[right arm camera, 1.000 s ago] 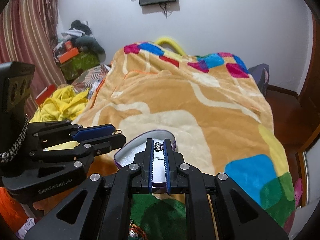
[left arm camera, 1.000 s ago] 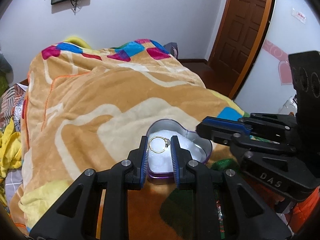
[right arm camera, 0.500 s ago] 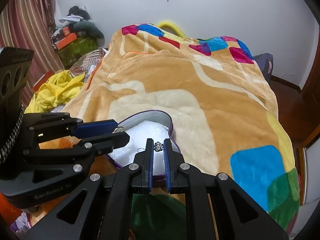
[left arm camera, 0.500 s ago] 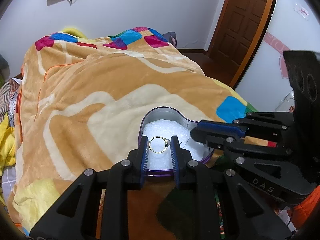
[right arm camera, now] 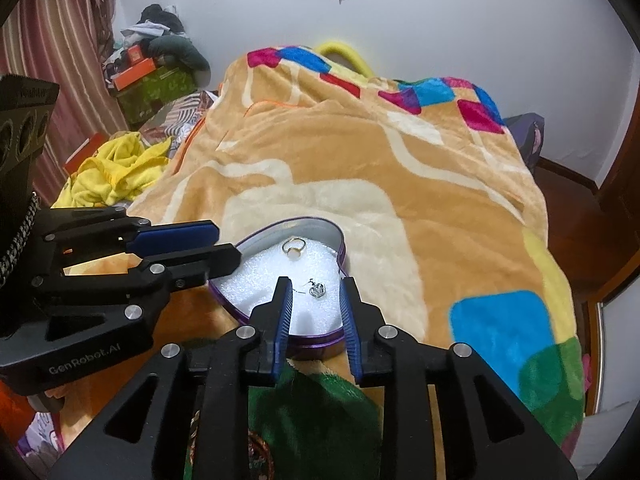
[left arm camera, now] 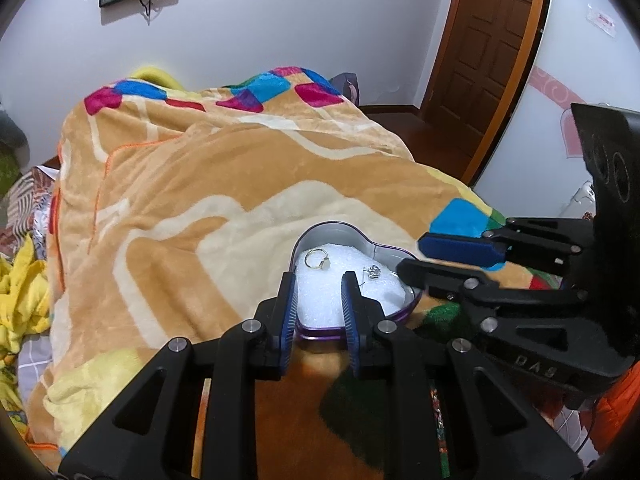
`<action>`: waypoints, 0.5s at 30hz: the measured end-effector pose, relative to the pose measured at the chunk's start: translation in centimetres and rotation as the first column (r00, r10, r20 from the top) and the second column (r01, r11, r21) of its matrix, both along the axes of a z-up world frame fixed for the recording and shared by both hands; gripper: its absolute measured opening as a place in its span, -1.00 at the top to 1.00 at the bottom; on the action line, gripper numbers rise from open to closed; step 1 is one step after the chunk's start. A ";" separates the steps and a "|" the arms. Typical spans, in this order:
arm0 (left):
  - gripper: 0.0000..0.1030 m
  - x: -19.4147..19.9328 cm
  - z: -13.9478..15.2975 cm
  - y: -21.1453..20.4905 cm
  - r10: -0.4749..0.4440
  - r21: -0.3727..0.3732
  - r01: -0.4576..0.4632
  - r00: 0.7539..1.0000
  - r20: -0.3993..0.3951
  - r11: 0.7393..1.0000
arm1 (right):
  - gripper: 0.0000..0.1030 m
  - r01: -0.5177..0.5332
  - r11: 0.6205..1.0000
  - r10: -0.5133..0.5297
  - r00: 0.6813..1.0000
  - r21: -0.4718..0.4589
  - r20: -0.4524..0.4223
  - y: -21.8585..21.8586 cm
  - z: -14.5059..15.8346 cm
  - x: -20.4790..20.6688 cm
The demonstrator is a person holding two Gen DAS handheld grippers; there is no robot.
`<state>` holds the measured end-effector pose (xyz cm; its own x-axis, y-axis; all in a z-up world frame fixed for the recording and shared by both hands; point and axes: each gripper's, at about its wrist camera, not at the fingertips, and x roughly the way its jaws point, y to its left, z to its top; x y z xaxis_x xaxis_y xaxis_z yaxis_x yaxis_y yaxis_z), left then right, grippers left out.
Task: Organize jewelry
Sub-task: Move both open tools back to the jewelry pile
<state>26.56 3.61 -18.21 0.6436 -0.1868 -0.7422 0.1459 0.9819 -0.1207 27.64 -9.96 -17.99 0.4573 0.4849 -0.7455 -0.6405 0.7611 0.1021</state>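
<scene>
A purple heart-shaped tin (left arm camera: 412,305) (right arm camera: 340,246) with white foam lining sits on the blanket. A gold ring (left arm camera: 317,259) (right arm camera: 293,246) lies on the foam near the tin's far lobe. A silver earring (left arm camera: 373,271) (right arm camera: 317,289) lies on the foam beside it. My left gripper (left arm camera: 318,288) is open and empty, over the tin's near edge. My right gripper (right arm camera: 315,294) is open and empty, with the earring lying between its fingertips; it also shows from the side in the left wrist view (left arm camera: 434,258).
An orange and cream blanket (left arm camera: 192,184) (right arm camera: 400,168) covers the bed. Yellow clothes (right arm camera: 112,168) and boxes (right arm camera: 152,76) lie at the left. A wooden door (left arm camera: 484,52) stands at the right. A beaded item (right arm camera: 260,456) lies on the green patch below the grippers.
Both grippers opened. The gold ring dropped from the left gripper onto the foam, and the silver earring dropped from the right gripper onto the foam.
</scene>
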 end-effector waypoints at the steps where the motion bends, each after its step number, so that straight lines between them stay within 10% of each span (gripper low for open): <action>1: 0.55 -0.2 0.2 0.0 0.002 0.004 -0.002 1.000 0.004 1.000 | 0.57 0.005 1.000 -0.005 1.000 0.000 0.007 -0.1 0.2 -0.2; 15: 0.34 -4.8 3.0 -0.6 0.012 0.040 -0.013 0.999 0.039 0.999 | 0.57 0.069 0.997 -0.074 0.991 0.042 0.114 -3.3 4.8 -4.6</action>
